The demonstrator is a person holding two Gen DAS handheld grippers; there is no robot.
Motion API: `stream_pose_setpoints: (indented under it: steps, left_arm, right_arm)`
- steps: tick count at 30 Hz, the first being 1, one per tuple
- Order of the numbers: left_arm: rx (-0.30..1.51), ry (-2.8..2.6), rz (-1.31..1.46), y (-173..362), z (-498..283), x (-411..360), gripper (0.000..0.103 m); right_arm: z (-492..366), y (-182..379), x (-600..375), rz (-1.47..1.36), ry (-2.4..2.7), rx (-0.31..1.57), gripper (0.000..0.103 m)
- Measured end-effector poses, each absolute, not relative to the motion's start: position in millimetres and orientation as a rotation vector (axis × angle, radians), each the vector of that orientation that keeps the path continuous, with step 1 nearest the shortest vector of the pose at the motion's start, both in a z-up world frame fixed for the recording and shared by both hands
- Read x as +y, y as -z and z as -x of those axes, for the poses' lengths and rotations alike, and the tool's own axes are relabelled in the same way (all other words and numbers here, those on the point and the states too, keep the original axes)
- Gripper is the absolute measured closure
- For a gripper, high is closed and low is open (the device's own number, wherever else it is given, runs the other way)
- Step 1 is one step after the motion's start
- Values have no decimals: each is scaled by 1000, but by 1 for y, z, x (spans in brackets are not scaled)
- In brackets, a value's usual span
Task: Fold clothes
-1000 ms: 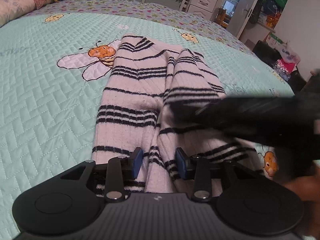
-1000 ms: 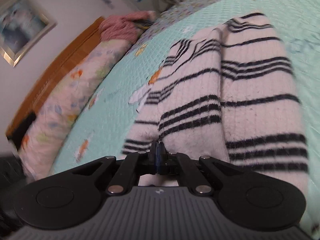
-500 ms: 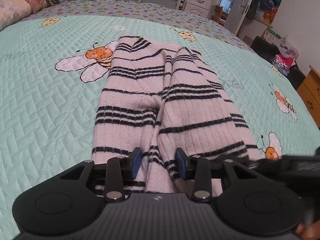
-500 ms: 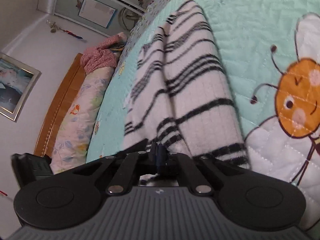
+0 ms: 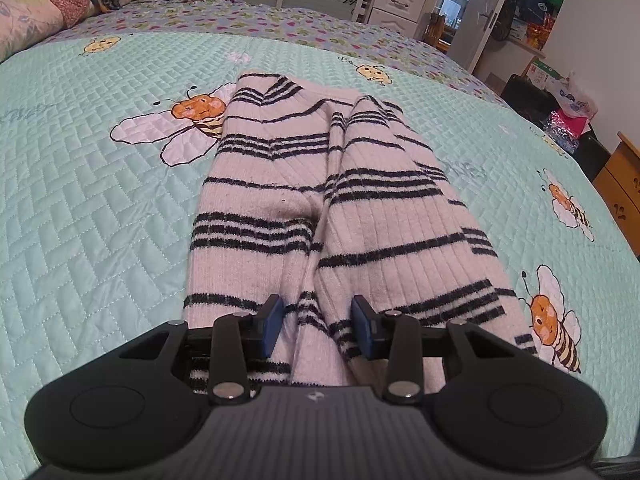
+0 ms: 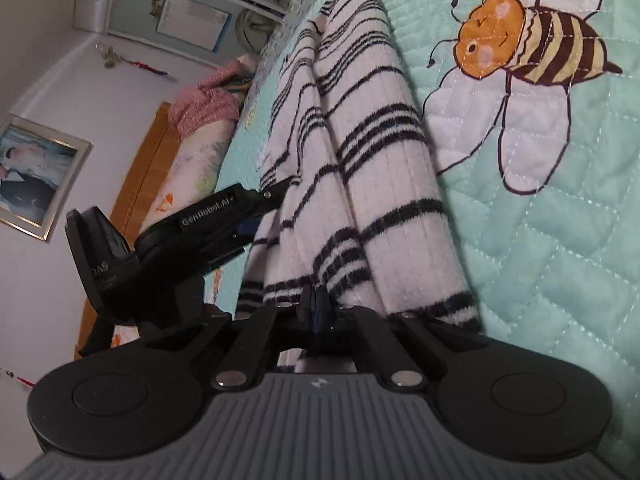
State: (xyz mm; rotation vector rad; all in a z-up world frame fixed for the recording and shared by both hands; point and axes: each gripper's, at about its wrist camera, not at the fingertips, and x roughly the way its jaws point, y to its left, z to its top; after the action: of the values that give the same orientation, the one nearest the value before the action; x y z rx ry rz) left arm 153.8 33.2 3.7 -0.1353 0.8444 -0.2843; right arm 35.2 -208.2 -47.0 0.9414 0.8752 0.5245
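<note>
Striped sweater (image 5: 320, 200) lies lengthwise on the quilted bedspread (image 5: 88, 208), between the bee print (image 5: 196, 110) near its far corner and a second bee print (image 5: 554, 324) just beside its near corner.

State of fold: both long sides are turned in over the body and meet along a centre seam, so the garment is a long narrow strip. No crosswise fold is visible; the strip runs full length. Judgement: lengthwise folding looks done, halving end to end remains.

Left gripper (image 5: 318, 324): blue pads spread apart, hovering over the near hem, centre seam between them, nothing pinched.

Right gripper (image 6: 318, 308): fingers pressed together at the near hem of the sweater (image 6: 384, 184). Cloth bunches right at the tips, so it likely pinches the hem edge, but the contact itself is hidden by the fingers.

Not visible:
- Near hem, covered by both gripper bodies.
- Sleeves, presumably tucked under the flaps; cannot confirm.
- Far end looks like the collar, too small to be sure.
- Right gripper is outside the left wrist view.
</note>
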Motion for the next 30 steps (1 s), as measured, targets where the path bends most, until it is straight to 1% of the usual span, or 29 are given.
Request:
stream_pose_setpoints:
  steps: [1, 2, 3, 4, 6, 8, 9, 10, 11, 12, 13, 15, 17, 21, 22, 23, 25, 27, 28, 29, 30]
  left_arm:
    - [848, 280, 135, -5, -154, 33, 62]
    - [851, 275, 134, -6, -154, 32, 62]
    - [852, 272, 131, -9, -154, 32, 62]
    - [851, 269, 130, -12, -152, 32, 62]
    - [842, 264, 137, -20, -147, 34, 62]
    - [828, 269, 139, -31, -136, 37, 62]
    - [816, 279, 148, -37, -130, 38, 62]
    - [805, 296, 164, -43, -123, 39, 62]
    - [793, 312, 180, -49, -117, 40, 62]
    - [782, 329, 197, -55, -111, 40, 62]
    - [779, 340, 216, -60, -107, 40, 62]
    - [780, 376, 270, -66, -103, 38, 62]
    - [810, 431, 320, -65, -105, 33, 61]
    - [945, 462, 291, -36, -112, 14, 56]
    - [998, 424, 250, -22, -116, 11, 59]
    - [1008, 412, 233, -11, -117, 11, 62]
    - [983, 422, 263, -14, -116, 18, 62]
    - [984, 410, 296, -21, -114, 23, 64]
    - [983, 403, 309, -25, -113, 26, 63]
    - [964, 394, 289, -33, -106, 27, 62]
    - [944, 394, 261, -42, -98, 28, 60]
  right_arm:
    - [-31, 42, -209, -937, -533, 868, 97]
    - [-27, 37, -210, -932, -541, 861, 94]
    - [-22, 32, -211, -927, -550, 854, 88]
    - [-18, 28, -211, -923, -558, 847, 85]
    - [-10, 18, -213, -913, -575, 833, 84]
    - [-1, 8, -215, -904, -592, 819, 76]
    - [3, 15, -215, -893, -579, 852, 72]
    - [7, 22, -214, -882, -564, 891, 72]
    - [9, 33, -214, -891, -553, 909, 75]
    - [11, 44, -214, -903, -543, 924, 95]
    - [12, 52, -215, -920, -523, 926, 103]
    - [12, 60, -217, -964, -524, 916, 103]
    - [13, 58, -216, -946, -523, 914, 103]
    - [12, 52, -215, -891, -528, 914, 103]
    - [12, 53, -216, -890, -529, 914, 103]
    - [12, 53, -216, -884, -530, 912, 103]
    - [11, 53, -215, -871, -533, 910, 103]
    - [10, 51, -215, -877, -530, 912, 103]
    - [10, 50, -216, -885, -529, 911, 102]
    - [13, 46, -218, -909, -539, 900, 99]
    - [17, 43, -220, -936, -550, 888, 90]
